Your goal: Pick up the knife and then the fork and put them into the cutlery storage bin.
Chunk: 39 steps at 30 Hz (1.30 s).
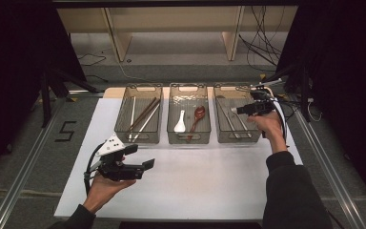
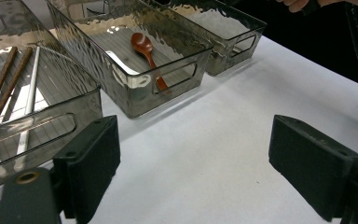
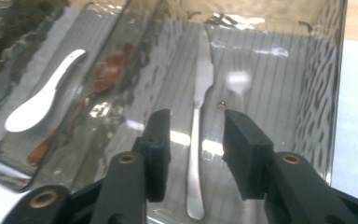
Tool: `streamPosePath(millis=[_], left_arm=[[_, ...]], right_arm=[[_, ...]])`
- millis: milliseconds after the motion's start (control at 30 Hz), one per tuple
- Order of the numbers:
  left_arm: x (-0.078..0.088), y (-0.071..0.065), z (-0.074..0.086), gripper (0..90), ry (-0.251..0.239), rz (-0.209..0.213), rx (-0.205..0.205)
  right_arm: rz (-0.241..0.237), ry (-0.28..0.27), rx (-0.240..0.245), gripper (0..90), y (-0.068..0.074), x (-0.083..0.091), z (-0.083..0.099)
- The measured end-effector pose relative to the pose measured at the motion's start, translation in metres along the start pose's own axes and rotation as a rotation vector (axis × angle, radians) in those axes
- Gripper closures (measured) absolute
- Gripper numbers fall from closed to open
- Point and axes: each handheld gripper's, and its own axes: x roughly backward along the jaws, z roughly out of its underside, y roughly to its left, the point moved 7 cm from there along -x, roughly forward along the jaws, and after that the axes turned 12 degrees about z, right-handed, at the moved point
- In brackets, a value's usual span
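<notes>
Hovering over the right bin (image 1: pixel 232 121) at the upper right of the high view, your right gripper (image 3: pixel 193 135) had its fingers parted to a middling gap, and the metal fork (image 3: pixel 198 140) lay on the bin floor between them, not pressed by either pad, so that piece looked delivered. Your left gripper (image 2: pixel 193 163) waited at the lower left with fingers wide apart and nothing between them. Sorting seemed close to finished: chopsticks (image 1: pixel 143 114) lay in the left bin (image 1: pixel 138 114), a white spoon (image 1: pixel 180 122) and a brown spoon (image 1: pixel 198 117) in the middle bin (image 1: pixel 188 119), and no loose cutlery remained on the white desk (image 1: pixel 195 181). What was left appeared to be lifting your right hand clear. Beyond the desk stood pale shelving (image 1: pixel 171 28), cables (image 1: pixel 262 43) and dark curtains.
</notes>
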Motion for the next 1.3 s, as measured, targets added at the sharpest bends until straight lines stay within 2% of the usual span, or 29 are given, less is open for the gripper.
streamPosePath(millis=[233,400,600,767,900,1033,1300], left_arm=[[0.001,0.002,-0.001,16.0,-0.007,-0.005,0.004],[0.0,0.001,0.0,16.0,-0.004,-0.001,0.003],[0.0,0.001,0.0,16.0,-0.005,0.0,0.009],[0.0,0.002,0.001,16.0,0.002,0.003,0.005],[0.0,0.001,0.001,16.0,0.003,0.006,0.007],[-0.001,0.001,0.001,16.0,0.005,0.008,0.009],[-0.004,0.0,0.003,16.0,0.014,0.018,0.012]], right_arm=[[-0.007,-0.084,0.031,46.8,0.012,0.021,-0.003],[-0.062,-0.16,0.05,40.7,0.029,0.039,0.003],[-0.132,-0.232,0.065,38.1,0.052,0.055,0.017],[-0.194,-0.268,0.122,35.1,0.073,0.066,0.033],[-0.2,-0.296,0.145,33.0,0.083,0.07,0.043],[-0.223,-0.333,0.145,31.9,0.09,0.077,0.051],[-0.248,-0.378,0.139,31.4,0.093,0.085,0.068]])
